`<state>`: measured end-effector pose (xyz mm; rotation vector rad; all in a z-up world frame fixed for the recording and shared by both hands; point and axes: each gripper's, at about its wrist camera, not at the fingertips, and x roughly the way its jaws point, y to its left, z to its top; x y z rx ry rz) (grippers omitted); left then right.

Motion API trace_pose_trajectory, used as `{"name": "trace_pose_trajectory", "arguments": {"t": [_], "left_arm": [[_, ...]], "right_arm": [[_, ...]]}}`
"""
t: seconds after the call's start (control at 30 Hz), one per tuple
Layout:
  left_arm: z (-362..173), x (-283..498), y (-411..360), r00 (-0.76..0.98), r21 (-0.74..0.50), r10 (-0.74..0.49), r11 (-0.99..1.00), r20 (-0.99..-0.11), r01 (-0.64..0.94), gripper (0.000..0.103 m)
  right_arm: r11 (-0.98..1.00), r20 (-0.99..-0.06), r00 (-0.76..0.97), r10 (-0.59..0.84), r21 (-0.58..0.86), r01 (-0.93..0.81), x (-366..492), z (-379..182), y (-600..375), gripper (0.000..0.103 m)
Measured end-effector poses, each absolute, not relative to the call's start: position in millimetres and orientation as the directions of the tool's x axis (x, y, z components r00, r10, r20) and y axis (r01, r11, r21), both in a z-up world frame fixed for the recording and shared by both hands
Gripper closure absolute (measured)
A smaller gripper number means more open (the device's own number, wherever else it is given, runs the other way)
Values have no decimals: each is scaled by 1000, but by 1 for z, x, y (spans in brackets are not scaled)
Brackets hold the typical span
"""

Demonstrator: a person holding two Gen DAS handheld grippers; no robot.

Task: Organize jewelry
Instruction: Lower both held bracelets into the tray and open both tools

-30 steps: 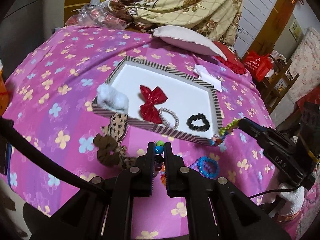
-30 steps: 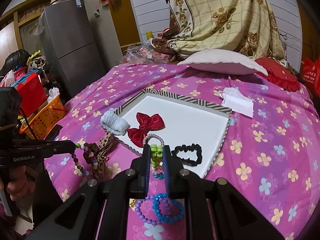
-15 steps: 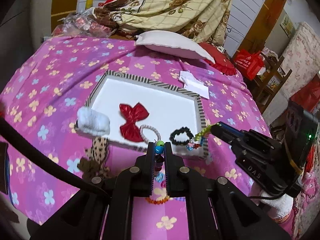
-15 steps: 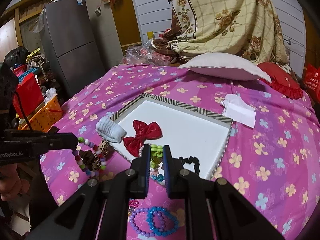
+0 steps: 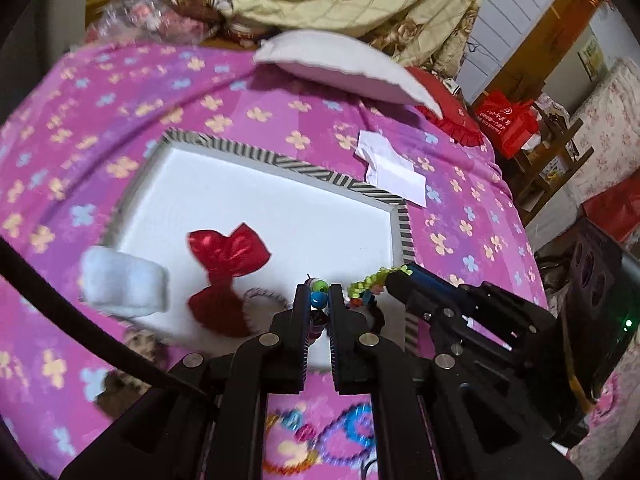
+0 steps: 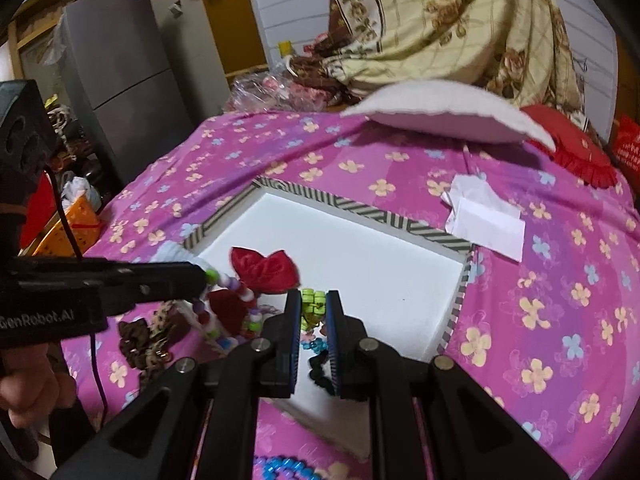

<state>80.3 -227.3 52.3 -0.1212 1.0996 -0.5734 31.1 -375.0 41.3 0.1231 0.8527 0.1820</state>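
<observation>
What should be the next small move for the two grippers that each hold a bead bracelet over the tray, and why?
Probably lower both a little further, then open. The left gripper is shut on a multicoloured bead bracelet and the right gripper on a green bead bracelet. Both hang above the near part of the striped-rim tray, where bare white floor shows beyond the red bow.

Background's pretty busy: white pillow (image 6: 448, 114) and red frilly cushion (image 6: 572, 152) on the pink flowered bedspread (image 6: 560, 320), plus folded white paper (image 6: 486, 220). Grey fridge (image 6: 120, 80) stands off to the left, orange basket (image 6: 82, 222) beside it.
</observation>
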Motion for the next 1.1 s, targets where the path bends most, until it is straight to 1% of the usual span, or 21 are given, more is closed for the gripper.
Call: {"name": "trace_pose_trajectory", "arguments": {"t": [0.1,0.23,0.4,0.57,0.6,0.67,0.7,0.73,0.8,0.83,0.87,0.93,1.0,1.1], "left_arm": [[29,100,-240,291,-381,-492,850,-821,364,89],[-2,126,-248,290,-311,-404,896,-868,318,89],[-21,141,-249,305,-232,-316,931,-898,280,89],[-29,144,-258,311,-207,-294,936,-904,285,89],[-30,144,-259,316,-198,-286,939,-904,283,89],[-30,145,-260,329,-187,-275,943,-903,275,89],[-29,144,-258,334,-188,-276,944,-901,270,89],[-27,143,-256,336,-196,-281,944,-899,266,89],[-24,139,-253,330,-210,-295,940,-897,269,80],[-20,135,-250,325,-219,-304,937,-895,274,71],[-17,132,-248,325,-225,-311,934,-893,276,67],[-8,124,-243,332,-234,-324,930,-886,283,65],[4,113,-233,337,-253,-345,923,-876,290,63],[17,100,-220,337,-285,-376,914,-863,290,62]], "right_arm": [[978,-763,614,202,187,-89,54,23,-385,91],[980,-788,588,184,193,-49,82,4,-399,91],[983,-816,560,144,182,12,110,-19,-415,91],[979,-826,551,118,189,73,117,-33,-428,91],[977,-826,550,121,196,81,116,-33,-430,89],[973,-825,551,124,210,96,111,-31,-435,79],[972,-822,555,124,214,100,106,-29,-437,71],[971,-815,564,129,218,93,100,-24,-437,69],[972,-804,580,133,220,82,89,-16,-437,69],[971,-796,589,138,226,78,82,-12,-437,67],[970,-791,595,144,233,75,76,-8,-437,65],[967,-776,611,157,247,66,59,2,-435,61],[968,-767,622,159,246,56,44,10,-431,60],[970,-759,632,160,238,41,21,18,-424,58]]}}
